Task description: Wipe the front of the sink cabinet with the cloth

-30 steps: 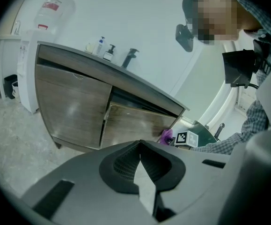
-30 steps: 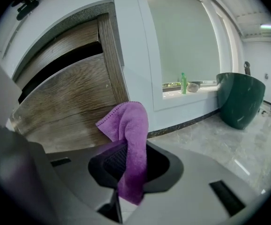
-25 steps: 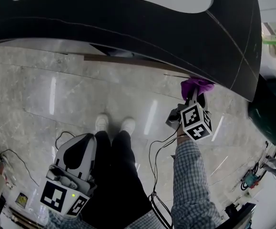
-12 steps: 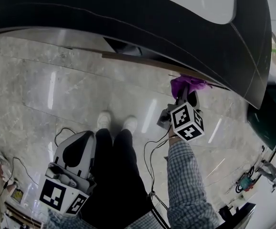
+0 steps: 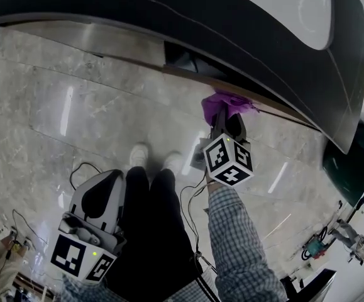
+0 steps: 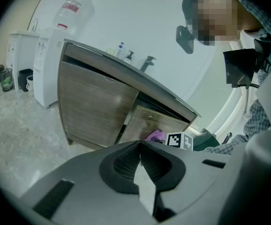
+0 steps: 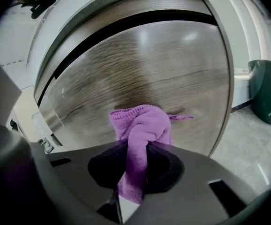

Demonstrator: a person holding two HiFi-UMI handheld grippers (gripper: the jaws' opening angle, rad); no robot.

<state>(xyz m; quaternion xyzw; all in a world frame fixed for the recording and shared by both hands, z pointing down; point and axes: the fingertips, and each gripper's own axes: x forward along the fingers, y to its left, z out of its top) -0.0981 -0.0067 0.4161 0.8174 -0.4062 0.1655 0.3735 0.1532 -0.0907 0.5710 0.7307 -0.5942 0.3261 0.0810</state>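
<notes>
A purple cloth (image 7: 140, 132) is pinched in my right gripper (image 7: 134, 165), and its bunched end presses against the wood-grain front of the sink cabinet (image 7: 163, 74). In the head view the same cloth (image 5: 222, 104) touches the cabinet front under the dark countertop (image 5: 251, 36), with the right gripper (image 5: 227, 126) behind it. My left gripper (image 5: 100, 200) hangs low by the person's left leg, jaws shut on nothing. The left gripper view looks across at the cabinet (image 6: 98, 111) and the distant cloth (image 6: 156, 136), with the left gripper (image 6: 140, 156) in the foreground.
Marble floor tiles (image 5: 87, 106) spread under the cabinet. The person's white shoes (image 5: 150, 159) stand just in front of it. A dark green bin (image 7: 266, 90) sits to the cabinet's right. A water dispenser (image 6: 46, 64) stands at its left. Cables (image 5: 194, 219) trail on the floor.
My right gripper has slid the purple cloth leftward along the cabinet front. The left gripper has stayed low by the leg.
</notes>
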